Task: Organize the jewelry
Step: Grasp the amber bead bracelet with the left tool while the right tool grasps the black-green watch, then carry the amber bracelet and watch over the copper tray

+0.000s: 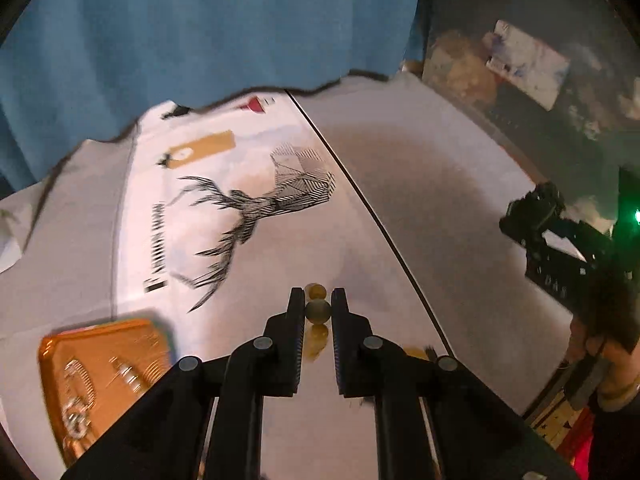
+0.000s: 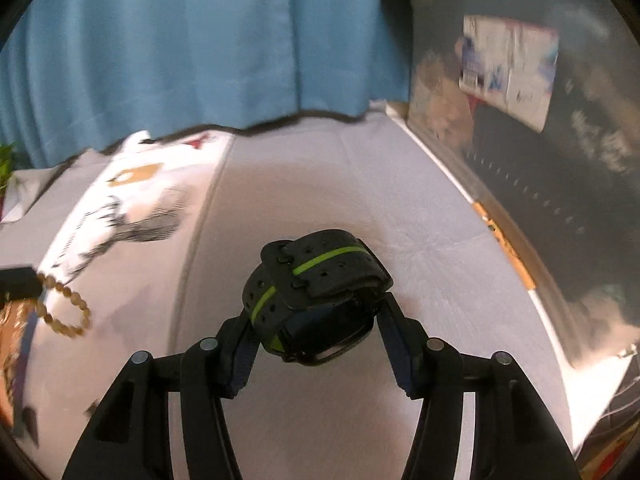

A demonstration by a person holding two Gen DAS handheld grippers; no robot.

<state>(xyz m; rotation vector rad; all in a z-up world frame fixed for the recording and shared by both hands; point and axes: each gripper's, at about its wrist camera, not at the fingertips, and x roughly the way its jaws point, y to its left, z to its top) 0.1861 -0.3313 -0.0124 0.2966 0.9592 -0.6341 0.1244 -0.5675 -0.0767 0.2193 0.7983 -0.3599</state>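
Blue curtain [image 1: 200,20] behind, white-covered desk [image 1: 440,200] with a stag-print white sheet [image 1: 248,208] on it. Left wrist view: left hand-held gripper [image 1: 318,308] nearly closed, pinching a string of amber-brown beads [image 1: 318,310], beads clear of the desk. Orange tray holding metal jewelry [image 1: 104,376] sits lower left, near. Right hand-held gripper [image 1: 532,216] visible at far right.

Right wrist view: right hand-held gripper [image 2: 316,316] about half open, clamped on a black watch with green-striped perforated strap [image 2: 316,284], also off the desk. Bead string [image 2: 66,308] dangles at left.

Step, as I read it: both pieces picked, carry phase. Next: move over the tray, lower, release.
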